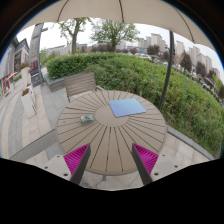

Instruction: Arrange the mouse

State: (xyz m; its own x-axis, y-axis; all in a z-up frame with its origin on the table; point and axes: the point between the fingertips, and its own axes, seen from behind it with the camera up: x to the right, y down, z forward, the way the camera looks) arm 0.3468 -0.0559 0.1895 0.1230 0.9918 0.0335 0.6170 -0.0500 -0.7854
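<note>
Gripper (pixel 111 160) is spread wide with nothing in it, pink pads (pixel 76 157) at the near edge of a round slatted table (pixel 105 135); past the left finger there's a small grey thing (pixel 87 119), probably the mouse; further right a blue mat (pixel 127 107); chair (pixel 80 83) behind, then hedge (pixel 150 75) and buildings (pixel 150 42).

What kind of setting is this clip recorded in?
Most likely an outdoor terrace or garden patio in a town: a round wooden slatted table with a chair beside it, a green hedge behind, and apartment buildings beyond. The hand-held gripper is open above the table.
</note>
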